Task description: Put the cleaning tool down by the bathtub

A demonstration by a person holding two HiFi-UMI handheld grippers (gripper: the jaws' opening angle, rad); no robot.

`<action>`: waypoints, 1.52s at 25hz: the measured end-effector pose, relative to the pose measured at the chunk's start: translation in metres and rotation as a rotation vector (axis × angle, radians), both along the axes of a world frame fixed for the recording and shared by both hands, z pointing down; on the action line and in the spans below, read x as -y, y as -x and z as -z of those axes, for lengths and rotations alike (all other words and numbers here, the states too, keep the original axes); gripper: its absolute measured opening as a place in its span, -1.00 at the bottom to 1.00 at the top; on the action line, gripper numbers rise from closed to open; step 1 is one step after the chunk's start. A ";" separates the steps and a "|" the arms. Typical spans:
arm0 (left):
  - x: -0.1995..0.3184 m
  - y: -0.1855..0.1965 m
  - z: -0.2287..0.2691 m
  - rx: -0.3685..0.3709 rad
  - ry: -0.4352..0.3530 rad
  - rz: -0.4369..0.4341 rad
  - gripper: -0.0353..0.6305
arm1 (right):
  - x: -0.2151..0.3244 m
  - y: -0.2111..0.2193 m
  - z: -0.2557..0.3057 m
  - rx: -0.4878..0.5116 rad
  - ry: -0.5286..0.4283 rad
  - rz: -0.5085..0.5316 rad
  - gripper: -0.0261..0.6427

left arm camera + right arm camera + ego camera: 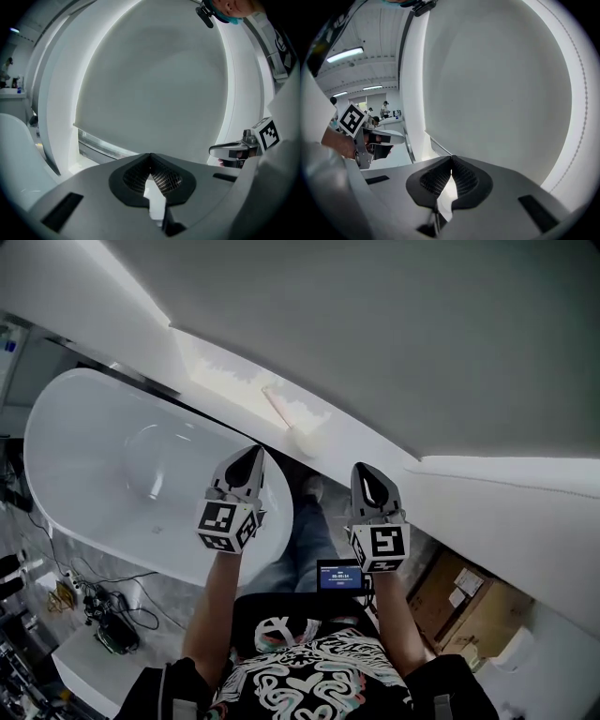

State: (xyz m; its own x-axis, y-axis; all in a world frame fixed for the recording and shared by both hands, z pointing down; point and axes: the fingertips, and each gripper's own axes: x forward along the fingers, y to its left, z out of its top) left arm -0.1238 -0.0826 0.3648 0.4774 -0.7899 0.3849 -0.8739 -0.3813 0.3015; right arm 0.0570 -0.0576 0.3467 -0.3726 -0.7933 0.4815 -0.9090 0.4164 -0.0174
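The cleaning tool, a pale brush with a pinkish handle, lies on the white ledge behind the white bathtub. My left gripper is held up over the tub's right end, shut with nothing between its jaws. My right gripper is beside it, to the right of the tool and nearer to me, also shut and empty. In the left gripper view the left gripper's mesh pads meet at the tip before a blank grey wall. The right gripper looks the same in its own view.
A grey wall rises above the ledge. Cables and a power strip lie on the floor left of me. A cardboard box stands at the right. A small screen hangs at my chest. My legs stand by the tub's end.
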 end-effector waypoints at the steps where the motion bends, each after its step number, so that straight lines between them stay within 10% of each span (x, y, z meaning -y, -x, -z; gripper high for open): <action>1: -0.001 0.004 0.010 -0.001 -0.014 0.003 -0.84 | -0.002 0.001 0.009 -0.004 -0.010 -0.003 -0.84; 38: -0.076 0.000 0.242 0.097 -0.457 -0.001 -0.84 | -0.063 0.013 0.226 0.079 -0.372 -0.033 -0.84</action>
